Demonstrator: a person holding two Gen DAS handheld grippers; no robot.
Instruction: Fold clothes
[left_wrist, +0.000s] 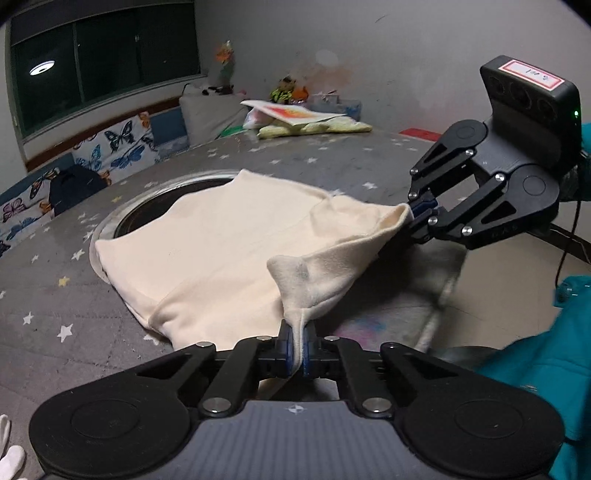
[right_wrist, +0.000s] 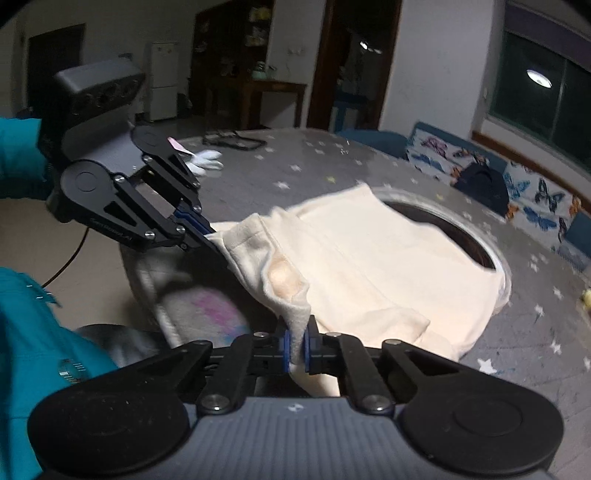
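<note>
A cream garment (left_wrist: 221, 254) lies on a round grey star-patterned table (left_wrist: 48, 306), partly over a round metal-rimmed hole (left_wrist: 147, 210). My left gripper (left_wrist: 297, 347) is shut on one near corner of the garment and lifts it off the table. My right gripper (left_wrist: 415, 214) is shut on the other near corner, to the right and farther. In the right wrist view the right gripper (right_wrist: 297, 343) pinches cream cloth (right_wrist: 369, 258), and the left gripper (right_wrist: 205, 230) holds the edge at the left.
A pale yellow cloth with a printed paper (left_wrist: 314, 125) lies at the table's far side. A butterfly-print bench (left_wrist: 110, 147) runs under the window. A white glove (right_wrist: 207, 160) lies on the far table. A teal sleeve (left_wrist: 546, 369) is at the near right.
</note>
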